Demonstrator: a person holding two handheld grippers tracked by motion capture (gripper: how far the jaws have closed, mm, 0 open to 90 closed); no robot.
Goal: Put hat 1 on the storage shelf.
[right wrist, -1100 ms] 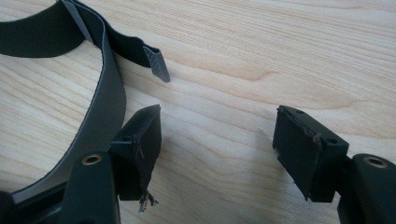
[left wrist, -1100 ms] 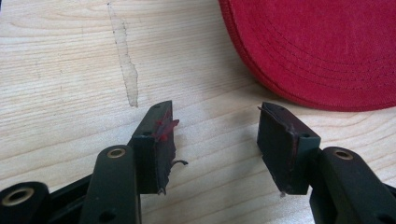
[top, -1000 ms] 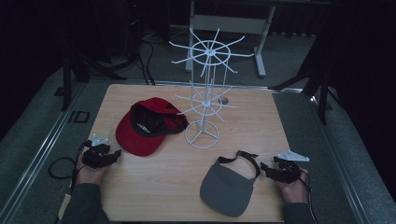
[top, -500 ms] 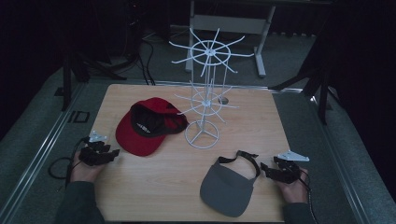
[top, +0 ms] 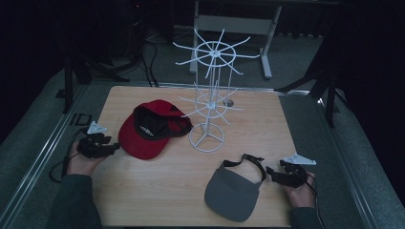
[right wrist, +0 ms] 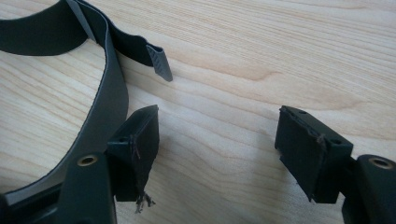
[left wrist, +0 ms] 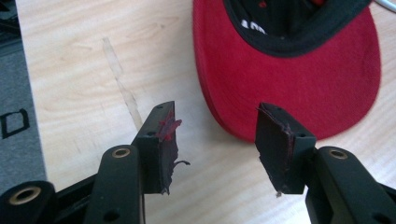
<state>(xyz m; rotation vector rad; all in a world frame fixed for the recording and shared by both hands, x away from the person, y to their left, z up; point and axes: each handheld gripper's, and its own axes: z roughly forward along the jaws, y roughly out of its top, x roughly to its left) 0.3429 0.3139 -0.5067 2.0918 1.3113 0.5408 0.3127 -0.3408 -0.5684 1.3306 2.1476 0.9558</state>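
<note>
- Jaws of the left gripper [left wrist: 212,140] stand wide apart with nothing between them, having just dipped narrower and opened out again; shreds of red fibre cling to its worn black pads [left wrist: 166,140].
- Just past those jaws, at about 1 o'clock in the left gripper view, lies the red fabric baseball cap with a black lining [left wrist: 299,60], its brim edge close to the right-hand pad but not touching it.
- Seen from the high view, the left gripper [top: 106,149] sits at the table's 9 o'clock edge, held in a hand [top: 82,162], with the cap [top: 150,131] just beside it toward 3 o'clock, upside down.
- Right gripper [right wrist: 217,149] is likewise spread wide and empty, over bare wood.
- At 10 o'clock from its jaws runs the grey visor's dark strap [right wrist: 109,93], passing just beside the left-hand pad; whether they touch I cannot tell.
- From above, the right gripper [top: 277,174] is near the table's 4 o'clock corner, with the grey fabric sun visor [top: 234,191] just beside it at 9 o'clock.
- White wire spinner rack [top: 210,102] stands upright around the middle of the light wooden table [top: 157,191], between cap and visor.
</note>
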